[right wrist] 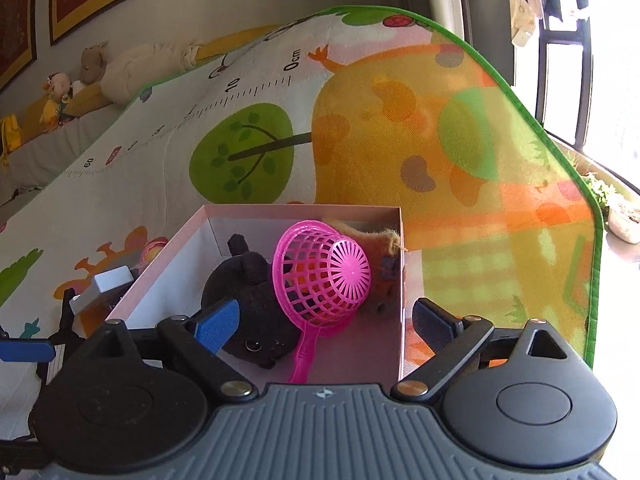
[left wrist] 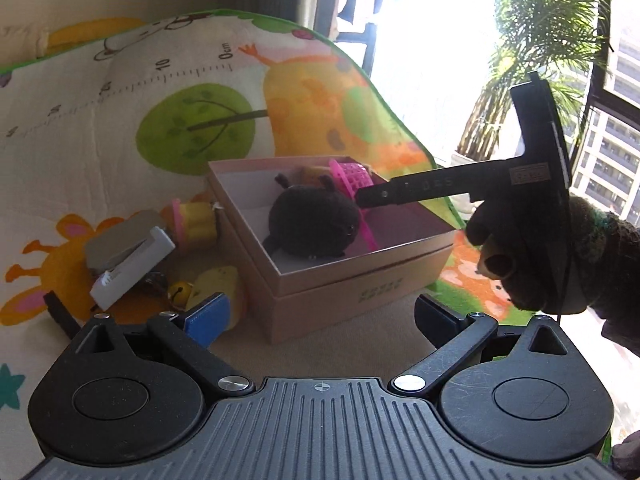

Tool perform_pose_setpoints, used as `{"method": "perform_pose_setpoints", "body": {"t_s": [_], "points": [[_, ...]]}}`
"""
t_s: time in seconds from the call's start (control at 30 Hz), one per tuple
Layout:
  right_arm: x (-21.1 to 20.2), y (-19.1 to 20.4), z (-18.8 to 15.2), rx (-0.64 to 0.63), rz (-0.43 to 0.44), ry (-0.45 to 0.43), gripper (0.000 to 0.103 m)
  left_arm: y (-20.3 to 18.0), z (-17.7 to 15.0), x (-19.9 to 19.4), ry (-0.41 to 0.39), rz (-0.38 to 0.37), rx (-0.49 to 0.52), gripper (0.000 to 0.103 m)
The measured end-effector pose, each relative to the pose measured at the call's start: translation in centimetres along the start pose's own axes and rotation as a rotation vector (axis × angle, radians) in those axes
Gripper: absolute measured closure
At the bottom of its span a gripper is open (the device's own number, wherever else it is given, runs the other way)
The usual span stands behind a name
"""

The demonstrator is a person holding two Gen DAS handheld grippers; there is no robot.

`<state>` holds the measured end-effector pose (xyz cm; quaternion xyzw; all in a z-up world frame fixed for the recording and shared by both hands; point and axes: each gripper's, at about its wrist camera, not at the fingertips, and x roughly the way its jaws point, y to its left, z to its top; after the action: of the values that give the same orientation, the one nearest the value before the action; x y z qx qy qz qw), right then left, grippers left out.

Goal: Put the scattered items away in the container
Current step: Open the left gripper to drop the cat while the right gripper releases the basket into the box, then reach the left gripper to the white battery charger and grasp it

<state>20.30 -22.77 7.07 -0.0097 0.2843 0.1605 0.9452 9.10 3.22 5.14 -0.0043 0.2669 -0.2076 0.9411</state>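
Item 1, the container: a pink cardboard box point(right wrist: 394, 280), open-topped, set on the printed play mat point(right wrist: 168, 152). I take it as landmark for all that follows.

Item 2, inside the box: a black plush toy point(right wrist: 248, 292) lying low against the near wall, a pink plastic sieve point(right wrist: 324, 276) tipped on its side over it with its handle running toward me, and a brown plush point(right wrist: 380, 264) wedged in the far right corner. I judged these as already tidied; the sieve leaned so because the toys beneath propped it.

Item 3, left of the box, still on the mat: a yellow-and-pink toy point(left wrist: 196, 222) touching the box wall, a grey-and-white block point(left wrist: 124, 260), a small gold bell point(left wrist: 180, 291) and a pale yellow piece point(left wrist: 218, 286) near the box's front corner. These I counted as outstanding.

Item 4, my right gripper point(right wrist: 324, 322): jaws released wide and empty, poised over the box's near edge.

Item 5, my left gripper point(left wrist: 320, 320): jaws spread, nothing between them, in front of the box and aimed at the leftover toys.

Item 6, not determinable: most of the brown plush, masked by the sieve; the dark object beneath the grey-and-white block; the box floor under the toys.
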Motion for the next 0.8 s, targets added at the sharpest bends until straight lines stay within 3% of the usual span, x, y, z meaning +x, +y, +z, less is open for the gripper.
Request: {"method": "perform_pose_setpoints", "body": {"t_s": [0.13,0.23,0.43,0.57,0.73,0.8], "points": [[-3.9,1.6,-2.3,-0.045,0.030,-0.008,0.007,2.3,-1.6,-1.1,0.021,0.214,0.017,0.001],[-5.8,3.1,-4.6,-0.078,0.083,0.031,0.005,4.1,-2.4,-1.2,0.070,0.321,-0.022,0.001],[-7.5,6.4,-8.4,-0.120,0.122,0.091,0.004,5.4,-3.0,-1.4,0.121,0.330,-0.071,0.001],[-8.7,8.5,-10.2,-0.226,0.106,0.059,0.002,5.2,-2.7,-0.6,0.149,0.291,-0.111,0.001],[-9.2,9.3,-11.7,-0.225,0.132,0.084,0.001,5.9,-1.7,2.4,0.216,0.417,-0.119,0.001],[-9.5,9.5,-12.4,-0.244,0.120,0.072,0.001,6.7,-1.6,3.0,0.228,0.402,-0.156,0.001]]}}
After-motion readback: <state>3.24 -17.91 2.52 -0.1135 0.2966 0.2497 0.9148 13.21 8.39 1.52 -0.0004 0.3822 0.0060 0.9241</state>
